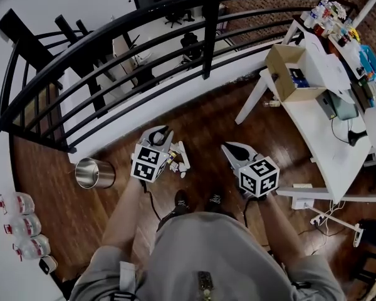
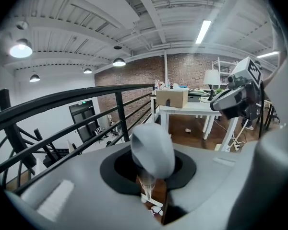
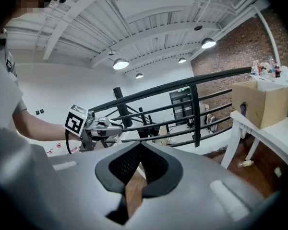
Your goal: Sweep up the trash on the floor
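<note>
In the head view my left gripper (image 1: 161,132) is held over the wooden floor near the railing, and it is shut on a grey rounded handle (image 2: 152,150). What hangs under that handle is mostly hidden. Small white pieces of trash (image 1: 178,160) lie on the floor just right of the gripper, and they also show below the handle as white scraps (image 2: 153,206). My right gripper (image 1: 229,148) is level with the left one and a little to its right. Its jaws (image 3: 140,150) meet at the tips with nothing between them.
A black curved railing (image 1: 144,49) runs in front of me. A steel bin (image 1: 95,172) stands on the floor at the left, with plastic bottles (image 1: 19,224) beyond it. A white table (image 1: 326,137) with a cardboard box (image 1: 291,71) is at the right, a power strip (image 1: 326,218) below it.
</note>
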Action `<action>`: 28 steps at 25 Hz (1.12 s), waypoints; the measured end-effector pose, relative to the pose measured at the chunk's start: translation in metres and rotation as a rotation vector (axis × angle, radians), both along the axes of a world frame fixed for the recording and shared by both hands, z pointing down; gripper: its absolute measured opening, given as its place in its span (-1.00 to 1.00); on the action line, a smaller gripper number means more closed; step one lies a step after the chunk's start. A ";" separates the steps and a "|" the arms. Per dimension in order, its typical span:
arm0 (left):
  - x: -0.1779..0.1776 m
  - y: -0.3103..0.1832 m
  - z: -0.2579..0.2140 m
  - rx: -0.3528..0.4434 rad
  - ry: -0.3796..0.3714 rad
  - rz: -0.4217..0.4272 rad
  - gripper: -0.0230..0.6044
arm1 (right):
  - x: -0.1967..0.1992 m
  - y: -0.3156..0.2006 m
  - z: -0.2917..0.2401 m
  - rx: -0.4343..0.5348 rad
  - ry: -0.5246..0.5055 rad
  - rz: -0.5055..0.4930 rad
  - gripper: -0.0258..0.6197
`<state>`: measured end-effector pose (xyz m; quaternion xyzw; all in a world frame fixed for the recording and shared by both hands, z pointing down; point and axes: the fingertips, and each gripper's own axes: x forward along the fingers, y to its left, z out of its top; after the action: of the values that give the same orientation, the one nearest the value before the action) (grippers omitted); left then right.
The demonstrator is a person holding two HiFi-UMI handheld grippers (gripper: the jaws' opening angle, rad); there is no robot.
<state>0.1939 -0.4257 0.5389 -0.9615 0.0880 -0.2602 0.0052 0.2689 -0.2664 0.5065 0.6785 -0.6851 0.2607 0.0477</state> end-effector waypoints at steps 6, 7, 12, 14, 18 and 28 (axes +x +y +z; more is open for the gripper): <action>0.003 -0.002 -0.009 -0.015 0.050 0.019 -0.73 | -0.010 -0.008 -0.001 -0.012 0.006 0.000 -0.92; 0.005 -0.003 -0.014 -0.014 0.070 0.016 -0.73 | -0.013 -0.008 0.000 -0.017 0.008 -0.007 -0.92; 0.013 0.003 -0.061 0.026 0.186 -0.016 -0.73 | -0.013 -0.010 -0.003 0.002 0.037 -0.080 -0.92; 0.014 0.018 -0.079 0.051 0.216 -0.042 -0.73 | -0.008 -0.005 -0.004 0.022 0.032 -0.121 -0.92; 0.001 0.052 -0.108 0.109 0.244 -0.172 -0.73 | -0.002 0.013 -0.008 0.069 0.012 -0.250 -0.92; -0.094 0.100 -0.114 0.131 0.193 -0.488 -0.73 | -0.046 0.021 -0.022 0.111 -0.037 -0.489 -0.92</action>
<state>0.1000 -0.3256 0.4248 -0.9298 0.3338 -0.1549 -0.0038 0.2226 -0.2455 0.4844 0.4893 -0.8430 0.2157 0.0593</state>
